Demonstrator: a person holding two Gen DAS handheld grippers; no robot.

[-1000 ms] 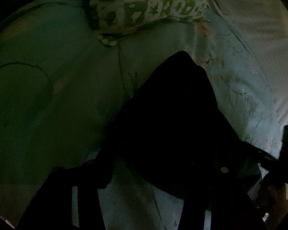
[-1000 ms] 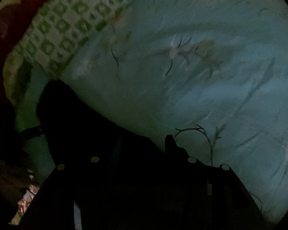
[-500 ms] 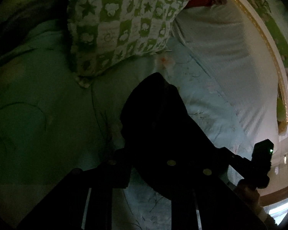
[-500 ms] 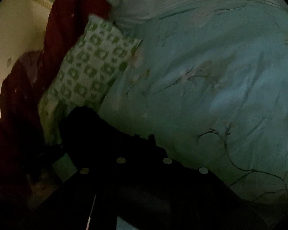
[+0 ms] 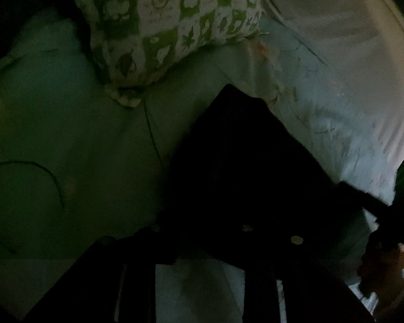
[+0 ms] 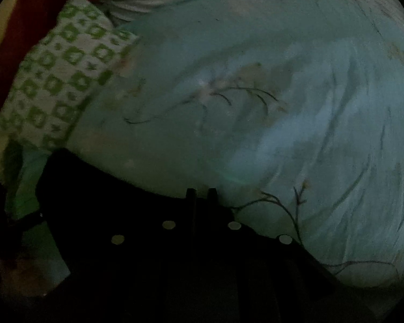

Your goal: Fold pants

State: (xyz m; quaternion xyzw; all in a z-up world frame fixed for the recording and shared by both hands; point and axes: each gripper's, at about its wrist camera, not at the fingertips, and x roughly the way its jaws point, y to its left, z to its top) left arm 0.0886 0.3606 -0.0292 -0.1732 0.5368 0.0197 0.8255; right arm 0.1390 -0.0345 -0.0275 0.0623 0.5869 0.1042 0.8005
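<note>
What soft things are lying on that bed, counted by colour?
Black pants: 1
Green-and-white pillow: 1
Pale blue floral bedspread: 1
Dark red cloth: 1
Total: 4

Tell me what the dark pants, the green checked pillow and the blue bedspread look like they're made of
Pants: soft matte fabric, black or near it; it drapes to a limp point. The weave is too dark to tell.
Pillow: woven cloth, probably cotton, matte, with printed green and white squares and a small frilled corner.
Bedspread: thin smooth cloth with a faint sheen, printed with branches, creased in fine wrinkles.
</note>
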